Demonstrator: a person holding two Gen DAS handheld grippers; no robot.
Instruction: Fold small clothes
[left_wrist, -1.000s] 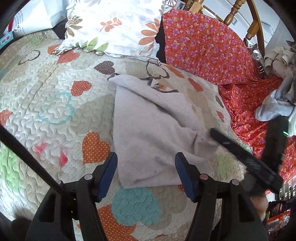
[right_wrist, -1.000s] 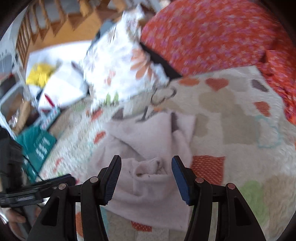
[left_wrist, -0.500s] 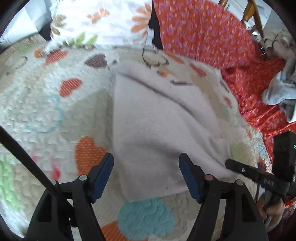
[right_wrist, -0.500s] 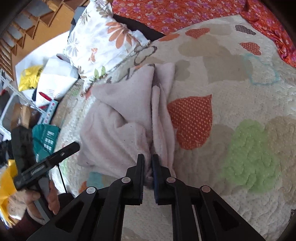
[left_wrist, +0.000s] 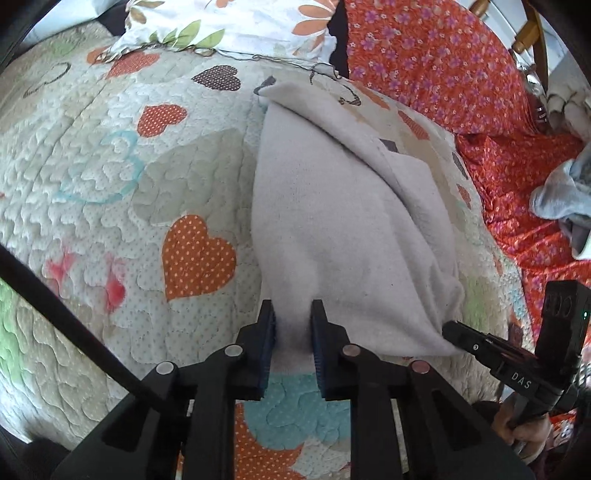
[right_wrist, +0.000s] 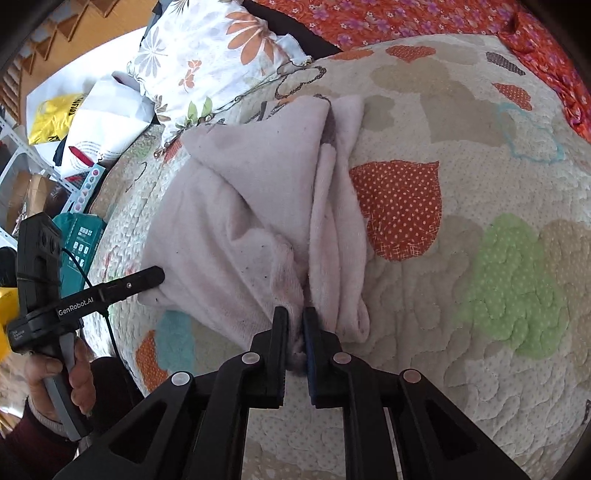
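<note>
A pale grey-pink small garment (left_wrist: 332, 221) lies spread on the heart-patterned quilt (left_wrist: 110, 184). My left gripper (left_wrist: 293, 317) is shut on the garment's near edge, with cloth bunched between the blue pads. My right gripper (right_wrist: 294, 325) is shut on another near corner of the same garment (right_wrist: 251, 206), which is folded and creased toward it. Each gripper shows in the other's view: the right one (left_wrist: 458, 332) at the garment's right corner, the left one (right_wrist: 147, 277) at its left edge.
A floral pillow (left_wrist: 229, 22) and red floral fabric (left_wrist: 443, 74) lie at the back of the bed. A light blue cloth (left_wrist: 561, 192) sits on the red fabric at right. Bags and boxes (right_wrist: 85, 122) lie beyond the bed's left edge.
My left gripper has moved forward and closed on the garment's near edge. My right gripper closed on its corner half a second ago and still holds it.
</note>
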